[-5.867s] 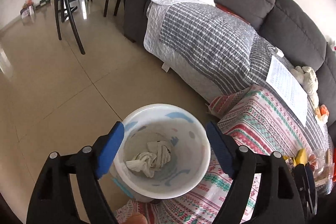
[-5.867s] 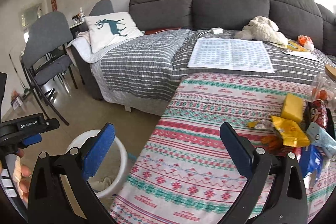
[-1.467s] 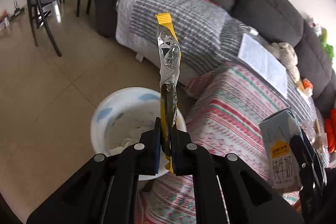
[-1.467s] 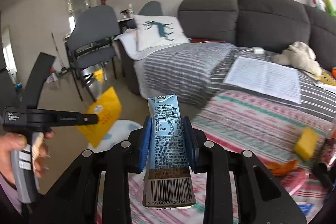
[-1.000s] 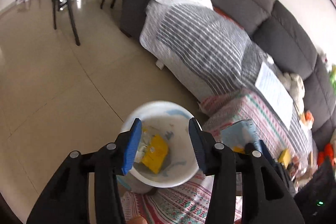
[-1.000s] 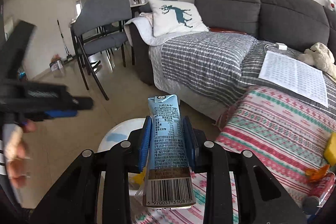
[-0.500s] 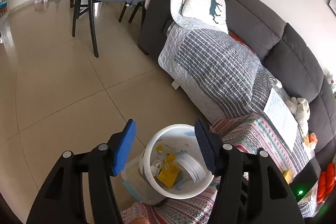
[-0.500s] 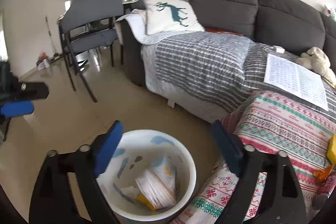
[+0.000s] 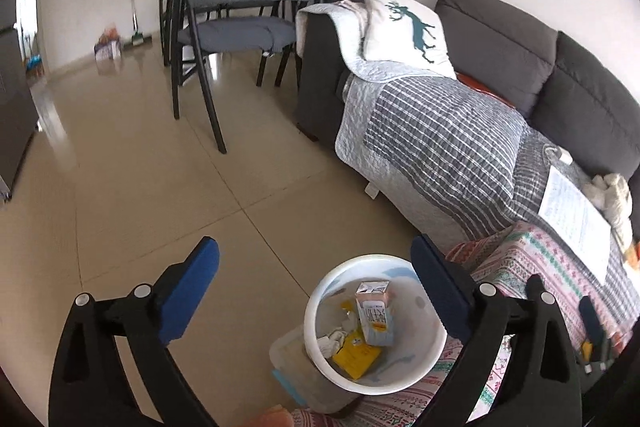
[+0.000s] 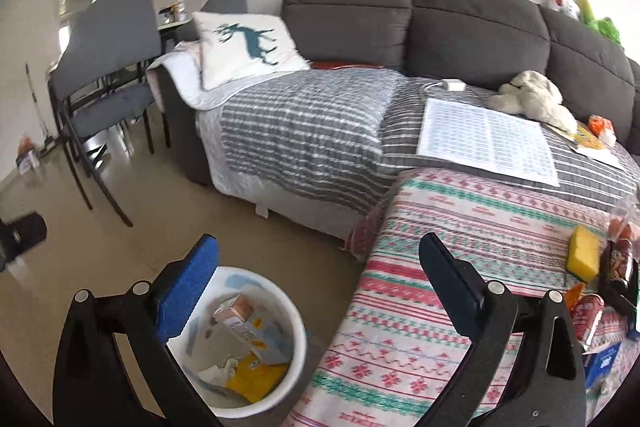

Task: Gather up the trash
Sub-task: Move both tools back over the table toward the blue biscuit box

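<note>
Our left gripper point(image 9: 312, 287) and right gripper point(image 10: 316, 283) have just opened their jaws wide, nothing between them, above the bin point(image 9: 420, 375) holding the milk carton point(image 9: 374, 315) and yellow wrapper point(image 9: 354, 357).

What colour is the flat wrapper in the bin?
Yellow wrapper, lying in the white bin; clearest in the left wrist view.

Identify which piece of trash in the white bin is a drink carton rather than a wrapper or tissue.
The pale blue milk carton in the white bin: boxy and printed, leaning above the flat yellow wrapper and crumpled white tissue.

Milk carton point(image 9: 374, 313) in white bin point(image 9: 434, 355)
</note>
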